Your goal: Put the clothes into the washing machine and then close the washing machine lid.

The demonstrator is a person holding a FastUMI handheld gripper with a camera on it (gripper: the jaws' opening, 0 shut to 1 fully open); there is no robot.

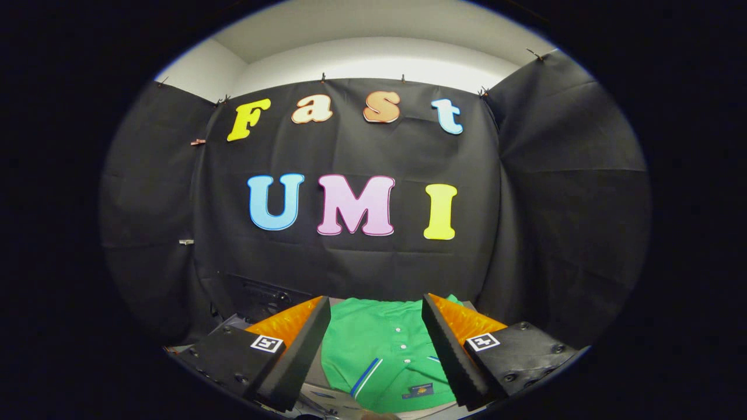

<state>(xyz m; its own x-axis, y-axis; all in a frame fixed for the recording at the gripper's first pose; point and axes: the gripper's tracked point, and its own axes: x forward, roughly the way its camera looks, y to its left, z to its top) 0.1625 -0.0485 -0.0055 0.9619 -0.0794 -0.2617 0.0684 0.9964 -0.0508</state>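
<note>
The gripper [376, 318] was seen spread wide, nothing grasped, fingers apart above a green polo shirt [379, 356]. The shirt was laid flat between and below the fingers, button placket and striped collar toward the gripper. A dark object [262, 297], possibly the washing machine, was made out beyond the left finger against the black booth cloth [525, 204].

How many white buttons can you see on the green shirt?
3, in a line down the green shirt, between the open gripper fingers: top, middle, bottom. Others may be hidden.
</note>
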